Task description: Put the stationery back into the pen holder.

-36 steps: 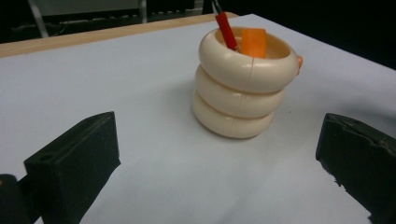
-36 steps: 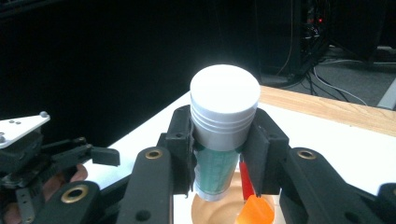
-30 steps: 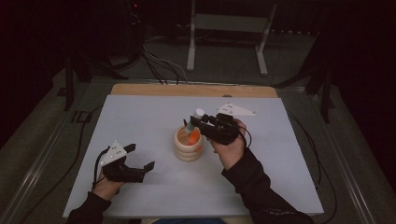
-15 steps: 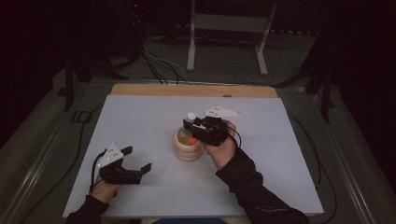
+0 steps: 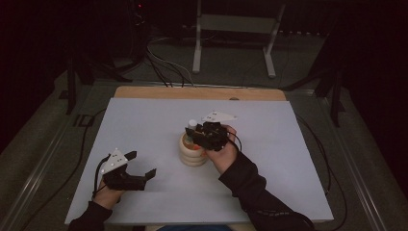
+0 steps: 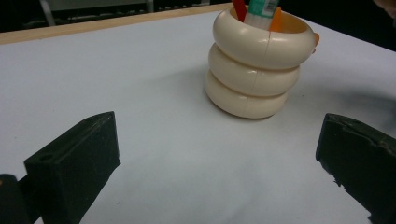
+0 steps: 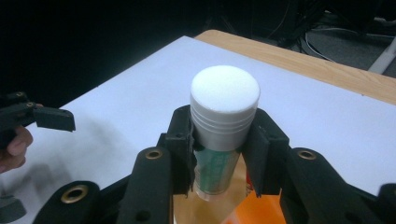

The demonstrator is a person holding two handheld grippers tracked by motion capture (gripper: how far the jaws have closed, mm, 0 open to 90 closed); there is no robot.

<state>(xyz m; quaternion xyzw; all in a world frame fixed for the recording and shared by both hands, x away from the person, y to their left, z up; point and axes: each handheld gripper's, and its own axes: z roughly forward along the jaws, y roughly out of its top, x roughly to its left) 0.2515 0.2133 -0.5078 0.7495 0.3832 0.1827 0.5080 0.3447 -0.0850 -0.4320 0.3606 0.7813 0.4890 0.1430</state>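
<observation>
A cream holder point(image 5: 191, 156) made of three stacked rings point(image 6: 254, 74) stands mid-table. My right gripper point(image 5: 195, 132) hangs just over its mouth, shut on a glue stick point(image 7: 224, 102) with a white cap and green label. The stick stands upright with its lower end inside the holder point(image 7: 205, 212), and its cap point(image 5: 192, 123) pokes up above the jaws. A red stick point(image 6: 239, 7) and an orange one point(image 6: 276, 18) also stand in the holder. My left gripper point(image 5: 142, 164) rests low at the front left, open point(image 6: 219, 154) and pointed at the holder with nothing between its fingers.
A white mat point(image 5: 144, 120) covers the table, with a wooden strip point(image 5: 159, 92) showing along the far edge. Beyond it are a metal stand point(image 5: 235, 24) and cables point(image 5: 163, 62) on the dark floor.
My right gripper has carried the glue stick left and down, over the holder's mouth. The left gripper has stayed where it was.
</observation>
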